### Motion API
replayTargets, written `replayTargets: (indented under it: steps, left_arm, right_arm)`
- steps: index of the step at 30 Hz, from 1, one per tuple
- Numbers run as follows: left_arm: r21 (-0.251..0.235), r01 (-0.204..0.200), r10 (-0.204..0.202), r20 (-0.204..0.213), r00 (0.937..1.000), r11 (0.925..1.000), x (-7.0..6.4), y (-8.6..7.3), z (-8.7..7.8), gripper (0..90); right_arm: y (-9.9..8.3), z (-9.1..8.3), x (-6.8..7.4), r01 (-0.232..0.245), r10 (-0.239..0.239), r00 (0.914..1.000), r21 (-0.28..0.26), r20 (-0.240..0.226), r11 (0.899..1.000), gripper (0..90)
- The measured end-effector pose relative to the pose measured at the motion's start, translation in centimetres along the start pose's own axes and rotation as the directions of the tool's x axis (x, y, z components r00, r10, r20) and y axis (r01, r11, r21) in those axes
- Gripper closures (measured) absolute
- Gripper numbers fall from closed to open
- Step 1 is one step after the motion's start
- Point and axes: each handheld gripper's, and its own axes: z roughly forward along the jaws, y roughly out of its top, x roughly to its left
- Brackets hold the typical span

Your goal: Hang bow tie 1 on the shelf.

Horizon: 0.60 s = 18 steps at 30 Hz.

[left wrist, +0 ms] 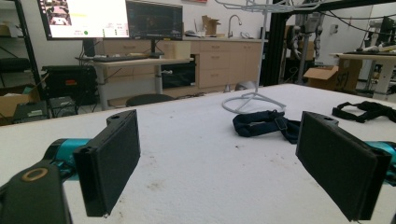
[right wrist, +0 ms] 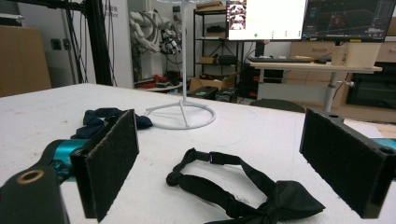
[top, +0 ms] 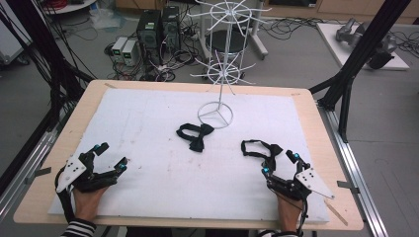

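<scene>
Two black bow ties lie on the white mat [top: 148,128]. One bow tie [top: 194,135] [left wrist: 264,124] [right wrist: 105,119] rests near the middle, just in front of the ring base of a white wire rack [top: 216,114] [left wrist: 247,101] [right wrist: 182,114]. The other bow tie [top: 261,149] [right wrist: 243,189] [left wrist: 366,110] lies at the right, just ahead of my right gripper [top: 279,163] [right wrist: 233,163], which is open and holds nothing. My left gripper [top: 112,155] [left wrist: 219,163] is open and holds nothing at the mat's near left.
The mat covers a wooden table [top: 306,98]. The rack's pole and spoked tiers [top: 225,71] rise over the far edge. Black frame posts [top: 356,54] stand at the right; computers and cables [top: 158,29] sit on the floor beyond.
</scene>
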Motion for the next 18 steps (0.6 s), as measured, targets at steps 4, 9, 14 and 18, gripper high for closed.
replayTargets:
  steps: [4, 9, 14, 18]
  left_arm:
    - [0.002, -0.001, 0.001, 0.001, 1.0000, 1.0000, -0.02, 0.00, 0.01, 14.2]
    - [0.004, 0.002, -0.002, 0.005, 1.0000, 1.0000, 0.04, 0.04, 0.02, 14.2]
    - [0.039, -0.001, 0.001, 0.013, 0.9999, 0.9992, 0.14, 0.20, 0.28, 14.2]
    - [0.049, 0.007, -0.007, 0.014, 0.9999, 0.9988, 0.39, 0.61, 0.39, 14.1]
  right_arm:
    - [0.00, 0.00, -0.01, -0.002, 0.002, 1.0000, 0.000, 0.000, 1.000, 11.0]
    - [0.00, 0.00, -0.03, -0.002, 0.002, 1.0000, -0.001, -0.001, 1.000, 11.0]
    - [0.00, 0.00, -0.01, -0.001, 0.001, 1.0000, -0.001, 0.000, 1.000, 11.0]
    - [0.00, 0.00, -0.03, -0.002, 0.002, 1.0000, -0.001, -0.001, 1.000, 11.0]
